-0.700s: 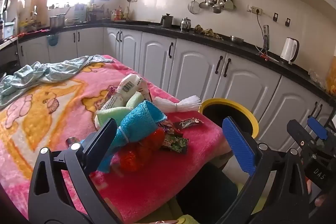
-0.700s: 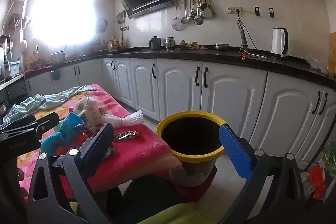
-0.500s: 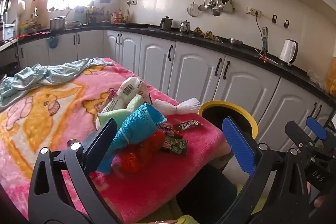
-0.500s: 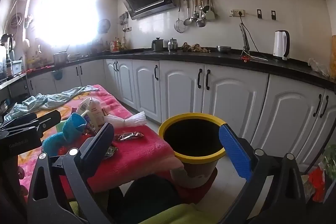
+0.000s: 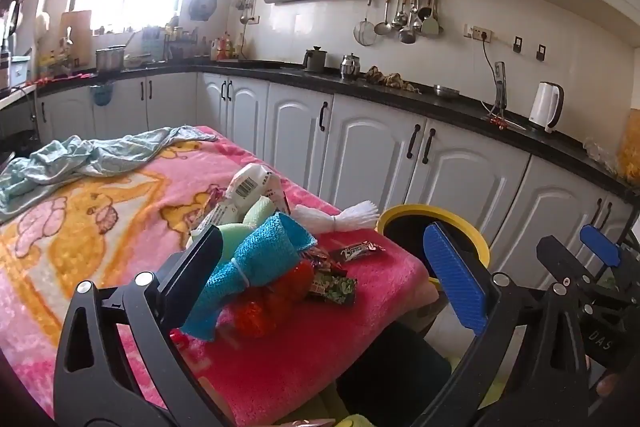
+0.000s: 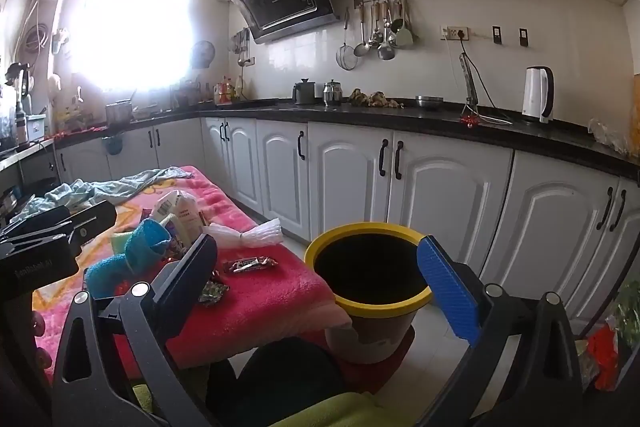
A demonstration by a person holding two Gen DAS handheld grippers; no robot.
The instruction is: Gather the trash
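Observation:
A pile of trash lies on the pink blanket [image 5: 100, 211]: a dark candy wrapper [image 5: 361, 251], a green wrapper [image 5: 334, 287], a white package [image 5: 248, 187], a white plastic bundle [image 5: 340, 217], a blue mesh cloth [image 5: 256, 267] and red netting [image 5: 276, 299]. The yellow-rimmed bin [image 6: 370, 269] stands right of the table, empty-looking. My left gripper [image 5: 320, 275] is open, held above the pile's near side. My right gripper [image 6: 316, 279] is open, before the bin. The candy wrapper also shows in the right wrist view [image 6: 250, 264].
A crumpled light-blue cloth [image 5: 80, 157] lies at the blanket's far end. White kitchen cabinets [image 6: 440, 183] and a black counter run behind. A kettle [image 6: 538, 95] stands on the counter. The right gripper appears at the right edge of the left wrist view [image 5: 592, 267].
Both cameras have shifted slightly; the pile and bin sit a little lower and closer in view. Both grippers stay open and empty.

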